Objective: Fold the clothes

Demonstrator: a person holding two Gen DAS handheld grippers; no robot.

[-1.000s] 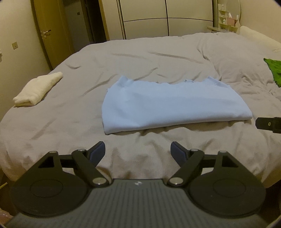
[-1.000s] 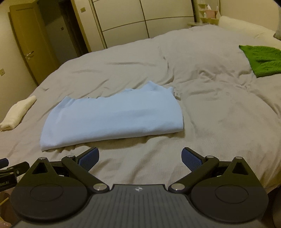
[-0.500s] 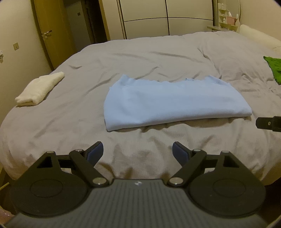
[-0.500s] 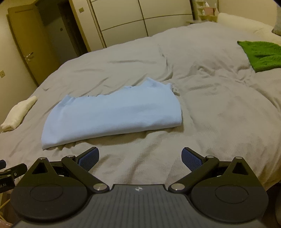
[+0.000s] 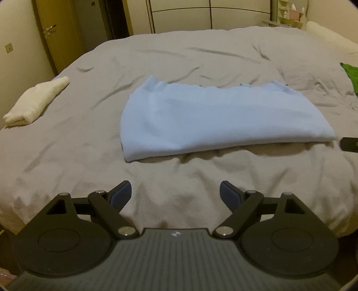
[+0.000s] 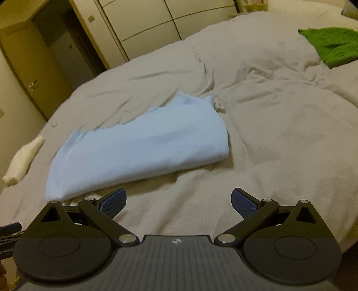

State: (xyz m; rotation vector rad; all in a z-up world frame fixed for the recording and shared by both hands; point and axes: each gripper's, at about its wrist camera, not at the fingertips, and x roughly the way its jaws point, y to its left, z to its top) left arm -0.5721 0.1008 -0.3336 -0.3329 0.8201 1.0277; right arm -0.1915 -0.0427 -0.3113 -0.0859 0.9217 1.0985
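My left claw (image 5: 175, 194) is spread wide, nothing between its blue pads, hovering over the near edge of the bed (image 5: 201, 56). My right claw (image 6: 177, 202) is likewise wide apart and empty, also above the near edge. The light blue garment (image 5: 212, 118) lies folded into a long flat band across the middle of the grey duvet, ahead of both claws, apart from them. In the right view the same garment (image 6: 143, 150) sits ahead and left of centre. A folded cream towel (image 5: 35, 100) lies near the bed's left edge, well apart. A green cloth (image 6: 333, 44) lies far right. Wardrobe doors (image 5: 210, 15) behind.
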